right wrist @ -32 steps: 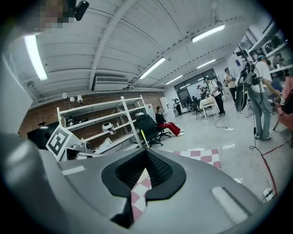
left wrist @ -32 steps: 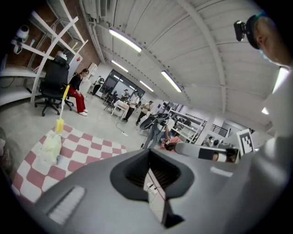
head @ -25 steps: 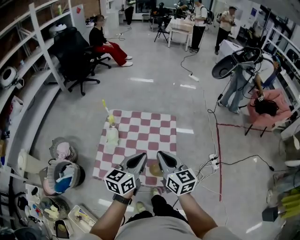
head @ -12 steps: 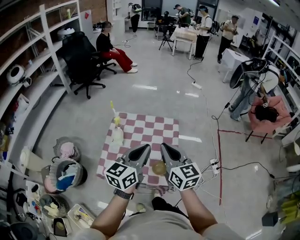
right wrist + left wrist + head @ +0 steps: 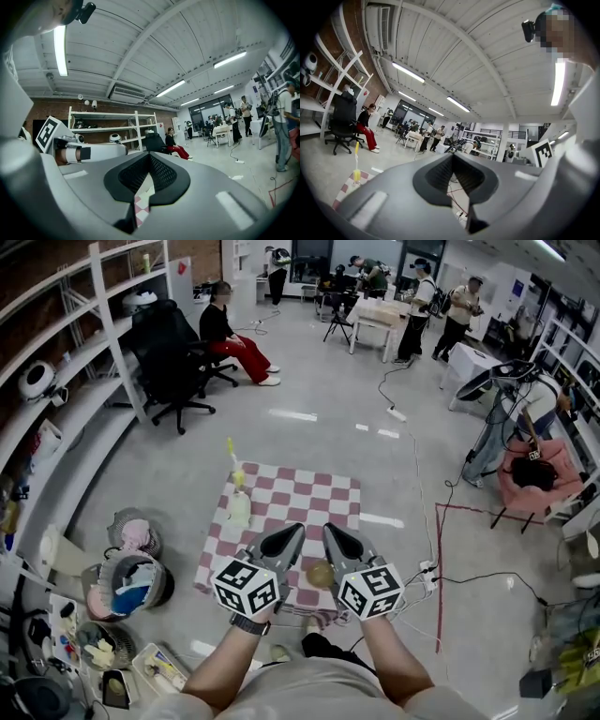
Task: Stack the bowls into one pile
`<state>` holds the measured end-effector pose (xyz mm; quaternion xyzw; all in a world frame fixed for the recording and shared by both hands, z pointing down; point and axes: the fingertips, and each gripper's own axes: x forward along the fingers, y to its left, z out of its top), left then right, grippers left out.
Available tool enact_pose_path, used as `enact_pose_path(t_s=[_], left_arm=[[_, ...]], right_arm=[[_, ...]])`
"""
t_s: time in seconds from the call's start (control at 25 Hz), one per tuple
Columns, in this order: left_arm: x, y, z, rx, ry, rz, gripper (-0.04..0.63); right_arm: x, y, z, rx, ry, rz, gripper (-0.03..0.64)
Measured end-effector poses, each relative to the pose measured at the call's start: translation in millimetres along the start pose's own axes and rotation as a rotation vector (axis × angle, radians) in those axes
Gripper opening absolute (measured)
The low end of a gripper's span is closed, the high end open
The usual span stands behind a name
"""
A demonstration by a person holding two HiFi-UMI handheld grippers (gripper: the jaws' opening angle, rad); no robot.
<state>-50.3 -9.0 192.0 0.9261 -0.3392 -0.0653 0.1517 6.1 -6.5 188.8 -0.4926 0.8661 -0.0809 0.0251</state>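
Grippers first: my left gripper [image 5: 292, 533] and right gripper [image 5: 332, 532] hang side by side high over the checkered cloth [image 5: 309, 495], both clenched on nothing. A tan bowl [image 5: 320, 574] lies near the cloth's near edge, half hidden between them. I can't tell whether it's one bowl or several nested. This fits either bowls awaiting stacking or a finished pile, so I judge any move needs a clearer look. A pale bottle [image 5: 238, 509] stands at the left edge.
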Motion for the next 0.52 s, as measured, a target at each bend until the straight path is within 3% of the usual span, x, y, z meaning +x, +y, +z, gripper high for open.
enact_pose_path(t_s=[0.52], left_arm=[[1.1, 4.5, -2.2, -0.001, 0.004, 0.0, 0.006]], right_arm=[[4.2, 1.6, -3.7, 0.004, 0.002, 0.0, 0.009]])
